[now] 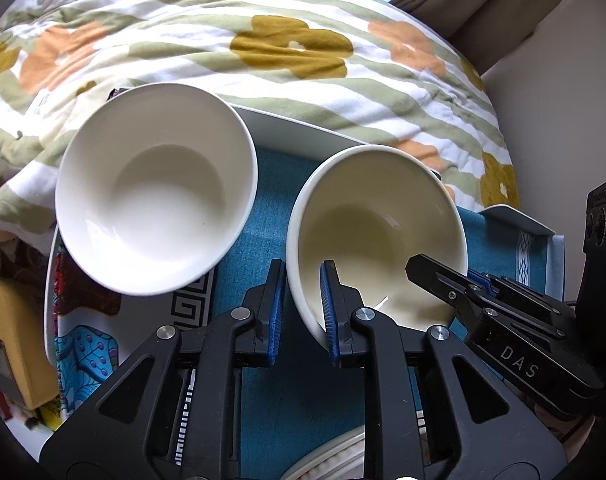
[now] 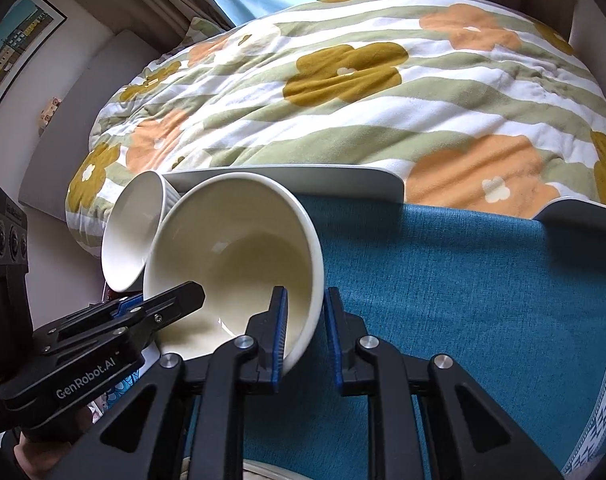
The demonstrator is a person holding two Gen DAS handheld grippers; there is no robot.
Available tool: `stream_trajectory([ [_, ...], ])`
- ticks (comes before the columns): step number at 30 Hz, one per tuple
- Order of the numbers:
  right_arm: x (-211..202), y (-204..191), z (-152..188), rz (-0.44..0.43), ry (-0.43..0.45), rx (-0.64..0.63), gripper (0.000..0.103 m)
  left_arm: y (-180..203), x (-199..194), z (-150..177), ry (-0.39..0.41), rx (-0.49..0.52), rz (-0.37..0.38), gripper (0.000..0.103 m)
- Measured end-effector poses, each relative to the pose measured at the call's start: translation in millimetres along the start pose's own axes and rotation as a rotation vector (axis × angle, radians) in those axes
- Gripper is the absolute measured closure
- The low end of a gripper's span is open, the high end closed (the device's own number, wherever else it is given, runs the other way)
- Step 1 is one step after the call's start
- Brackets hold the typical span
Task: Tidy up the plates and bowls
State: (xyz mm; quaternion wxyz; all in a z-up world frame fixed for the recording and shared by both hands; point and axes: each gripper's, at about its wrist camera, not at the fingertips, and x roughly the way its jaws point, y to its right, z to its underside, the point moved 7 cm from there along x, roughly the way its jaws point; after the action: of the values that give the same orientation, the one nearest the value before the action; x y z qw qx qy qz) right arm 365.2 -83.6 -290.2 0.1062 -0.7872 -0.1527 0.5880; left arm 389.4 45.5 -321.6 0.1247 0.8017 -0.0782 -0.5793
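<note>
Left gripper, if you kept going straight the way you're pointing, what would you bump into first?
The left gripper is shut on the cream bowl's rim, so the bowl goes along. Straight ahead, the first thing is probably the teal cloth under it, though depth is hard to judge.

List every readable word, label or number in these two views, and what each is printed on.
"DAS": on the side of the right gripper, seen from the left wrist.
"GenRobot.AI": on the side of the left gripper, seen from the right wrist.
Small embossed label atop the black camera block: too small to read.
</note>
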Motion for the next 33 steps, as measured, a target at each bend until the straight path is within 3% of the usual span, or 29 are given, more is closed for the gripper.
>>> stream_trajectory([
  [8,-43.2,2.6,6.5,0.008,0.068,0.009,0.086,29.5,-36.1,3.6,0.041,0.049,0.015,0.087],
  [14,-89.2,12.6,22.3,0.0,0.122,0.007,0.086,67.7,-72.3,24.7,0.097,0.082,0.015,0.087],
  [25,-184.5,54.3,74.4,-0.008,0.219,-0.013,0.086,162.6,-126.3,93.1,0.162,0.144,0.013,0.087],
  [33,-227.4,121.0,123.6,0.046,0.232,0.027,0.086,234.6,-112.8,151.4,0.121,0.193,0.063,0.087],
])
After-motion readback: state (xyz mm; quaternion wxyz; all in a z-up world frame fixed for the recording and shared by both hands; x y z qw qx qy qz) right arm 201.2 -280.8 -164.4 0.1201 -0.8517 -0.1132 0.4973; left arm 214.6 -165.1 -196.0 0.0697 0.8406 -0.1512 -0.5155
